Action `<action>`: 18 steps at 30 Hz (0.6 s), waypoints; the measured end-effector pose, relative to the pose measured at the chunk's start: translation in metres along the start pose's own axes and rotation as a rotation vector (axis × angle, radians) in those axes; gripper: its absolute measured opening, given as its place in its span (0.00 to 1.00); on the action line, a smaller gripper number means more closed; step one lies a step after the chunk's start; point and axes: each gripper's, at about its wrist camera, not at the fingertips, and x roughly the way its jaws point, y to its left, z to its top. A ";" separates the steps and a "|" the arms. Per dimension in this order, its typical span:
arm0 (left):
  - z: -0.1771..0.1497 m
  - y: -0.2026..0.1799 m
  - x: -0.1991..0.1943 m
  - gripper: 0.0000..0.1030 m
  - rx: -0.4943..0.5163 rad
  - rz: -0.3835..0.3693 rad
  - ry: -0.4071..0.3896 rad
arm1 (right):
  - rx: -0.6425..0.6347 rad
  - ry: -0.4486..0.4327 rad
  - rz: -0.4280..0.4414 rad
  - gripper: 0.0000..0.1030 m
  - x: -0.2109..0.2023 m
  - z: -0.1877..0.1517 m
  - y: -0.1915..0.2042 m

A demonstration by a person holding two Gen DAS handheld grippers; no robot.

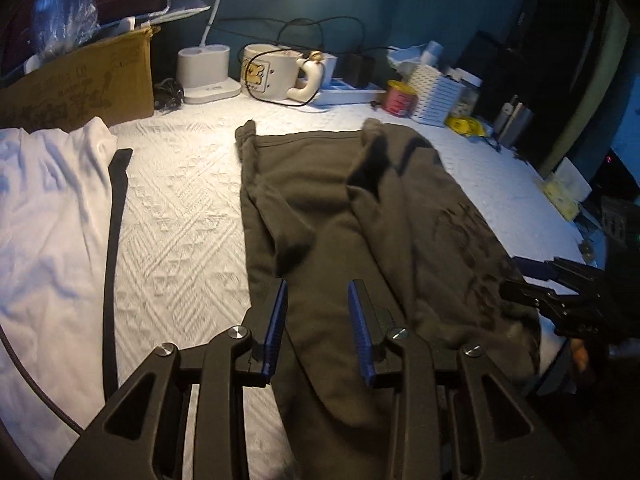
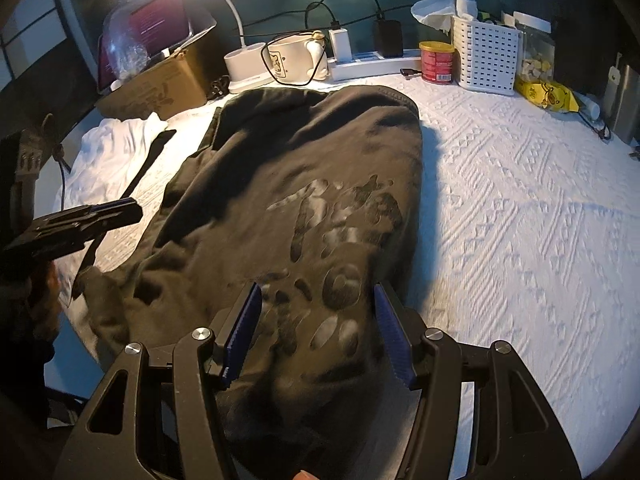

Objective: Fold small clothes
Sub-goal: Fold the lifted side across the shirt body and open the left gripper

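Here the left gripper hangs part-open with nothing between its jaws; the right gripper gapes wide over the dark printed sweatshirt, apparently not pinching it. The sweatshirt lies mid-table on the white quilted cover, a white garment by the left edge.

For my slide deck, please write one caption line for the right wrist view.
Right gripper open above a dark printed garment spread on a white textured cloth, desk clutter behind.
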 end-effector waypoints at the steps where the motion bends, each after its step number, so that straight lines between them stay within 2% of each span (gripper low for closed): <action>1: -0.002 -0.002 -0.003 0.30 0.004 -0.009 -0.007 | -0.002 -0.004 -0.001 0.59 -0.002 -0.001 0.002; 5: -0.006 -0.011 -0.024 0.30 0.022 -0.056 -0.068 | -0.006 -0.021 -0.011 0.59 -0.012 -0.007 0.007; 7: -0.007 -0.014 -0.037 0.30 0.012 -0.122 -0.109 | -0.003 -0.027 -0.017 0.59 -0.016 -0.009 0.007; 9: -0.008 -0.019 -0.042 0.30 0.016 -0.197 -0.108 | 0.004 -0.030 -0.022 0.59 -0.020 -0.012 0.006; 11: -0.013 -0.028 -0.037 0.30 0.058 -0.231 -0.072 | 0.017 -0.029 -0.035 0.59 -0.022 -0.017 0.004; 14: -0.022 -0.042 -0.022 0.30 0.110 -0.200 -0.001 | 0.033 -0.023 -0.063 0.59 -0.023 -0.023 -0.003; 18: -0.034 -0.049 -0.009 0.30 0.126 -0.226 0.056 | 0.047 -0.020 -0.097 0.59 -0.025 -0.032 -0.012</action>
